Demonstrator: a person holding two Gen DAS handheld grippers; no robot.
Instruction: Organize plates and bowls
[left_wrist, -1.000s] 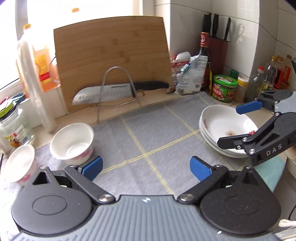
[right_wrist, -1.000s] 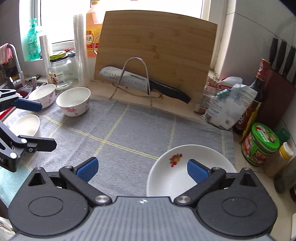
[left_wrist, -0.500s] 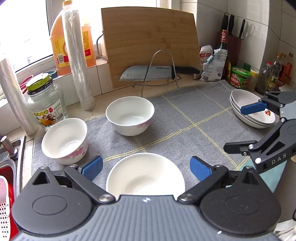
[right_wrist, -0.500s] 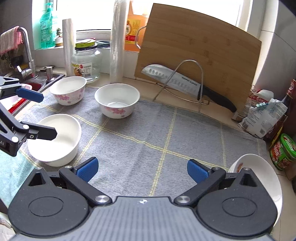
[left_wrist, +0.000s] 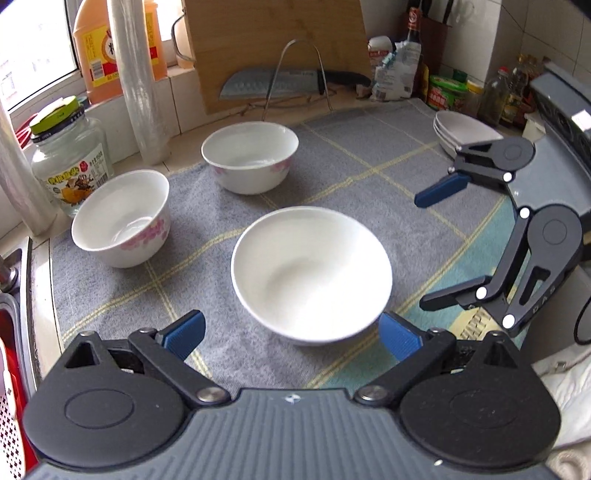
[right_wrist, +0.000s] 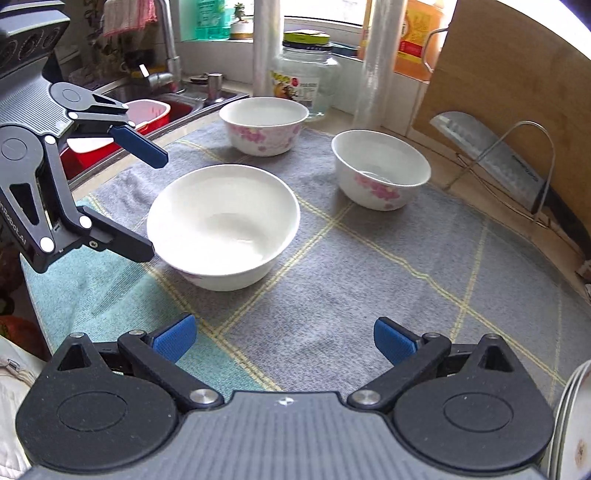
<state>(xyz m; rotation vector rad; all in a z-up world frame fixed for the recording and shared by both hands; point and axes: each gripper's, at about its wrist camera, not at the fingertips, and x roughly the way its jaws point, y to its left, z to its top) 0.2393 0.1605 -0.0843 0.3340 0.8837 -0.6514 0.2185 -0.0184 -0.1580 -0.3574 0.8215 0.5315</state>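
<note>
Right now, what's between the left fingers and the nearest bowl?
Only bare grey mat, seen in the left wrist view; the bowl sits just ahead of the open left fingers.

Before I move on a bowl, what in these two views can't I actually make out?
- Stack of plates: left wrist view, the right claw covers its near edge; right wrist view cuts it at the frame edge, so the count is unclear.
- Knife handle: right wrist view, cut off by the edge.
- Jar label: too small to read.
- Nearest bowl: near rim blurred, left wrist view.

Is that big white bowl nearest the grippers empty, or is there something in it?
Empty. The nearest bowl stands upright on the grey mat, and both views show only bare white inside.
</note>
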